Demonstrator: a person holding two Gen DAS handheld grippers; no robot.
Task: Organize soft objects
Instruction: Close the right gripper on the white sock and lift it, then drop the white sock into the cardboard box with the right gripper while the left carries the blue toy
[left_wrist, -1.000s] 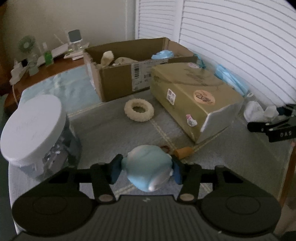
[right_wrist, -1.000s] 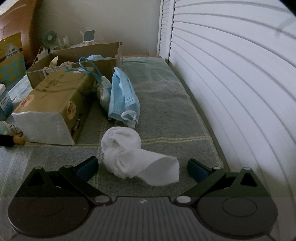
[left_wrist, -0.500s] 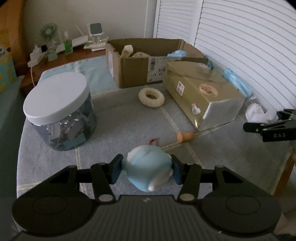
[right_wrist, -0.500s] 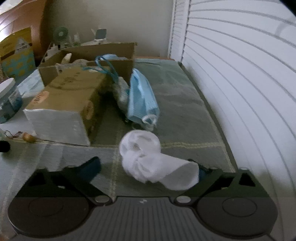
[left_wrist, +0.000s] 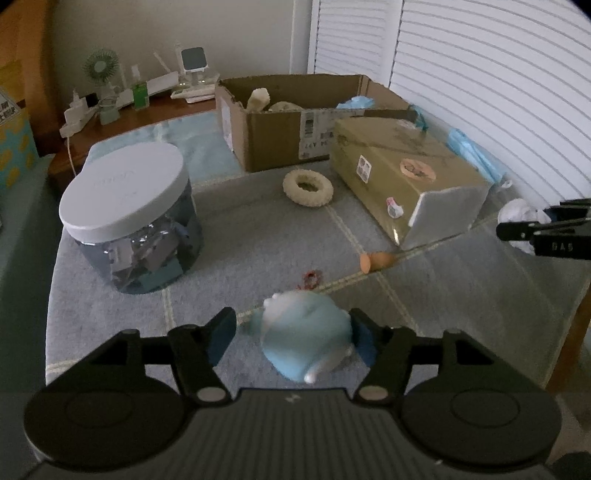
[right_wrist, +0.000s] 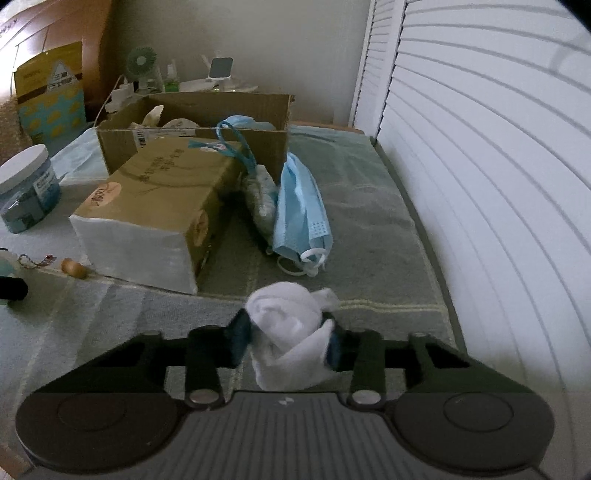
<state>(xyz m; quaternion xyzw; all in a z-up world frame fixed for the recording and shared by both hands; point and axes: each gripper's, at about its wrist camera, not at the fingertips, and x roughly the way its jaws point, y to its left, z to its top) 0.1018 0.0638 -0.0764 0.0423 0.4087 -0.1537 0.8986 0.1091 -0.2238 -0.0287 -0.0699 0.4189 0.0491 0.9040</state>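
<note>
A light-blue and white plush toy (left_wrist: 306, 339) lies between the jaws of my left gripper (left_wrist: 291, 336), which are opening. A gap shows beside the left pad, and the toy leans toward the right finger (left_wrist: 364, 341). My right gripper (right_wrist: 286, 339) is closing on a rolled white sock (right_wrist: 288, 332), with both pads against the cloth. The left wrist view shows the same sock (left_wrist: 517, 214) and right gripper (left_wrist: 543, 232) at the far right edge.
An open cardboard box (left_wrist: 288, 140) with soft items stands at the back, a gold tissue pack (left_wrist: 406, 173) in front of it. A cream ring (left_wrist: 308, 186), a white-lidded jar (left_wrist: 125, 192), a small wooden piece (left_wrist: 376, 260) and a blue face mask (right_wrist: 303, 210) lie around.
The left jaws have spread and released the blue plush, which has sunk and tilted right. The right jaws have come together from wide apart onto the white sock.
</note>
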